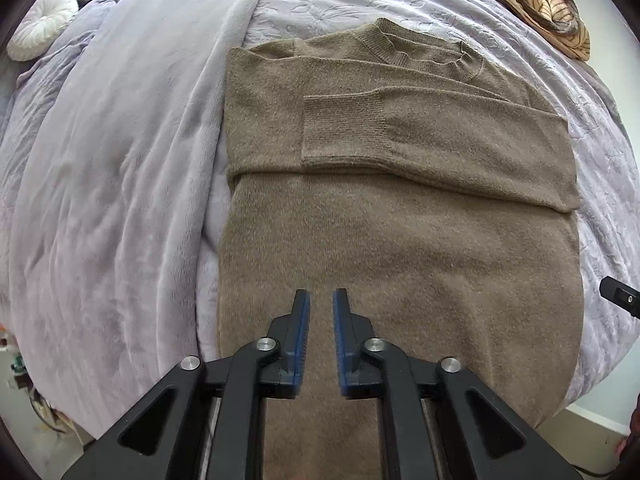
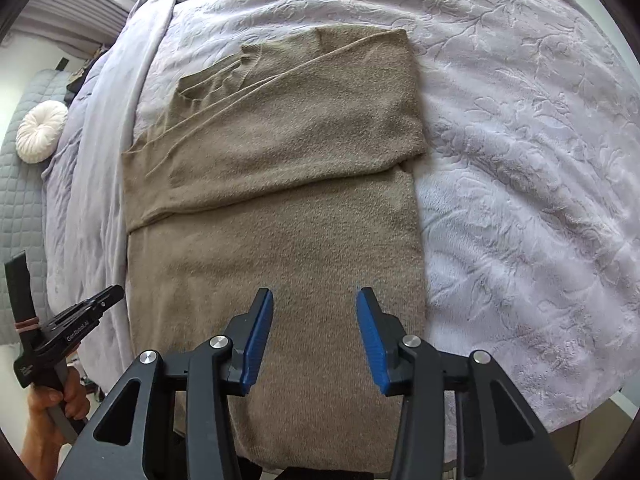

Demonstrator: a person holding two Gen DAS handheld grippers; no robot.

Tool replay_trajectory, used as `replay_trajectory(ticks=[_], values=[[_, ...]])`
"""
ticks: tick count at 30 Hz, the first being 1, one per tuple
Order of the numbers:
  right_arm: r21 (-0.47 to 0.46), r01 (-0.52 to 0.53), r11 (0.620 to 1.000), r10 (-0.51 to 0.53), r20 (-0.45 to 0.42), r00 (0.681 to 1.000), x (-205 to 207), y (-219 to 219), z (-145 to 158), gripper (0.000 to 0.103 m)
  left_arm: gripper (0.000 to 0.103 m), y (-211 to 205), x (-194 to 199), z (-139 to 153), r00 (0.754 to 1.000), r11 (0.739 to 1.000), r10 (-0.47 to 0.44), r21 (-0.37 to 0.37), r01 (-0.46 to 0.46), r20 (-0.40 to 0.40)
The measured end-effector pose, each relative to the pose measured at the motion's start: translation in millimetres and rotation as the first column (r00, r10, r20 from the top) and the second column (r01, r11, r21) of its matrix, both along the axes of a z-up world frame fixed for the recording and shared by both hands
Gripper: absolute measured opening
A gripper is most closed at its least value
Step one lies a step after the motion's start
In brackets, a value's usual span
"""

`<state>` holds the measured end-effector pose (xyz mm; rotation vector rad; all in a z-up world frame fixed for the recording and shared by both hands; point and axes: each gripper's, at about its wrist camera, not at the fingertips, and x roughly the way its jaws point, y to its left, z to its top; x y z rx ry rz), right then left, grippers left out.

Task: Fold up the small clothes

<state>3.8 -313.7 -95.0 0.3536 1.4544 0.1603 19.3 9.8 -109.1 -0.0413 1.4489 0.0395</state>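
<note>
A brown knit sweater (image 1: 400, 240) lies flat on the bed, neck at the far end, both sleeves folded across the chest with a ribbed cuff (image 1: 344, 124) on top. My left gripper (image 1: 321, 296) hovers over its lower body near the left side, jaws a little apart, nothing between them. In the right wrist view the sweater (image 2: 280, 240) fills the middle. My right gripper (image 2: 315, 294) hangs above its lower part, open and empty. The left gripper's body (image 2: 80, 320) shows at the left edge there, held by a hand (image 2: 60, 396).
A lilac embossed bedspread (image 2: 520, 160) covers the bed. A plush lilac blanket (image 1: 120, 160) lies left of the sweater. A round white cushion (image 1: 42, 24) sits far left. A striped tan garment (image 1: 552, 8) lies at the far right corner. The bed's edge runs near the sweater's hem.
</note>
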Motion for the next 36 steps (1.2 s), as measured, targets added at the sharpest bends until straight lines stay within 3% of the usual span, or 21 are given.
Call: replay_trajectory(ticks=[1,2,5,9,10,12,13,26,36], values=[[-0.001,-0.01,1.0,0.01,0.002,1.0,-1,0,1,0.047,0.098,-1,-2,1,1.0,1.0,0.018,0.017,-0.018,-0.002],[-0.003,-0.018,1.0,0.018,0.002,1.0,-1,1,2,0.048,0.101,-2,-6,6,0.999,0.998,0.037,0.043,-0.038,0.027],[-0.005,-0.044,0.999,0.044,0.005,0.999,-2,2,4,0.055,0.101,-12,-13,9,0.999,0.998,0.025,0.052,-0.027,0.034],[0.006,-0.075,0.997,0.075,0.006,0.997,-3,5,5,0.055,0.101,-15,-20,10,0.998,0.996,0.053,0.073,-0.055,0.035],[0.009,-0.084,0.996,0.084,0.008,0.996,-3,5,5,0.058,0.101,-14,-21,10,0.998,0.996,0.06,0.064,-0.062,0.031],[0.014,-0.105,0.994,0.105,0.015,0.994,-2,8,4,0.073,0.101,-12,-23,9,0.997,0.996,0.071,0.053,-0.072,0.016],[0.019,-0.114,0.993,0.113,0.019,0.993,-3,9,4,0.075,0.101,-11,-25,9,0.997,0.995,0.077,0.056,-0.078,0.014],[0.047,-0.118,0.992,0.118,0.005,0.993,-16,19,-4,0.075,0.101,0,-53,17,0.998,0.995,0.057,0.085,-0.059,0.022],[0.066,-0.025,0.998,0.028,-0.047,0.998,-77,20,-29,0.075,0.101,19,-108,-18,1.0,0.997,0.013,0.072,-0.011,-0.026]])
